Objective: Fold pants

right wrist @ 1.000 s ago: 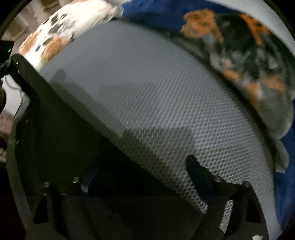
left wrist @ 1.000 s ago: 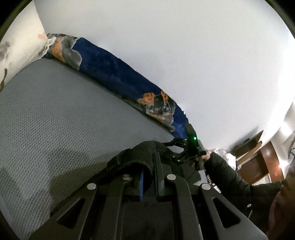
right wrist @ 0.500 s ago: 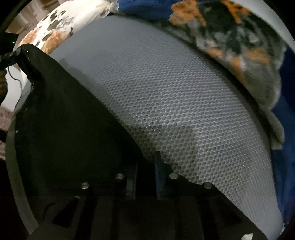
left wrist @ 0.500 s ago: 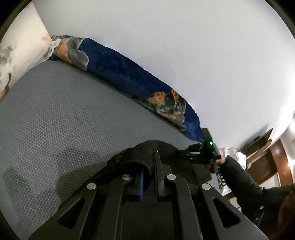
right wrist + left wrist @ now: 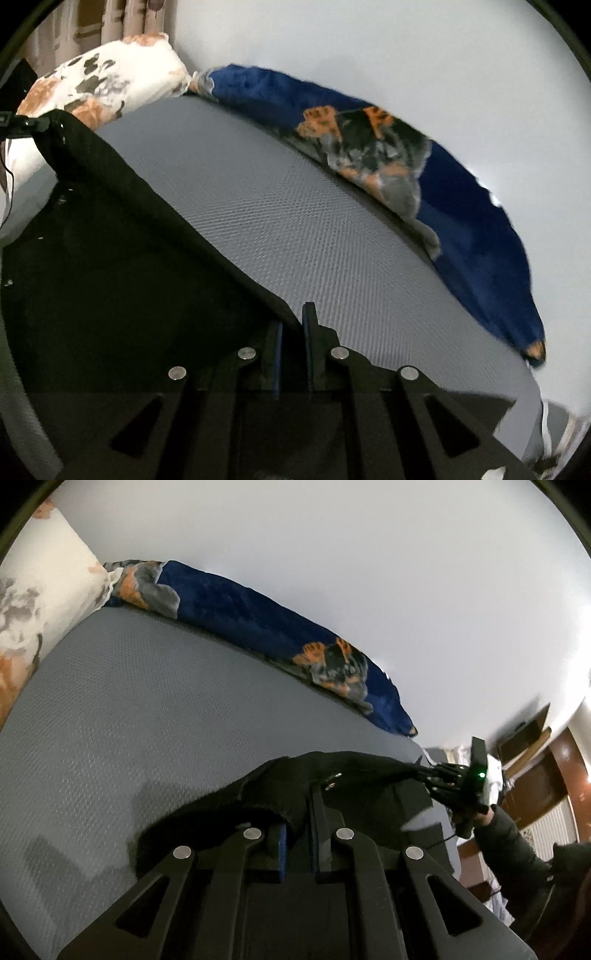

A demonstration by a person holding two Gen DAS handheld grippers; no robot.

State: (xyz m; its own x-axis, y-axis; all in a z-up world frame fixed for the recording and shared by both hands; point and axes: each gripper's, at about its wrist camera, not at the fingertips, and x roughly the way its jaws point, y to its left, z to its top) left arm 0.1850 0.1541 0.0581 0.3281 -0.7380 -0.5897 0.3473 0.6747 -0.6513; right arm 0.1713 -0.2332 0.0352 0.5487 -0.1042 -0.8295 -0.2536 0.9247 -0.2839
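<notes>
The black pants (image 5: 332, 775) hang stretched between my two grippers above the grey bed. My left gripper (image 5: 299, 812) is shut on one corner of the pants' edge. In the left wrist view my right gripper (image 5: 432, 775) shows at the far right, shut on the other corner. In the right wrist view the pants (image 5: 110, 240) fill the left half as a taut dark sheet. My right gripper (image 5: 291, 325) is shut on their near corner, and my left gripper (image 5: 26, 123) grips the far corner at the left edge.
A grey mesh-textured mattress (image 5: 129, 709) lies below. A blue blanket with orange and grey print (image 5: 258, 620) runs along the white wall. A floral pillow (image 5: 103, 85) sits at the bed's head. Wooden furniture (image 5: 546, 775) stands beyond the bed's end.
The two grippers have moved apart and lifted, pulling the pants taut between them. My right gripper, open a second ago, has shut on the pants' corner.
</notes>
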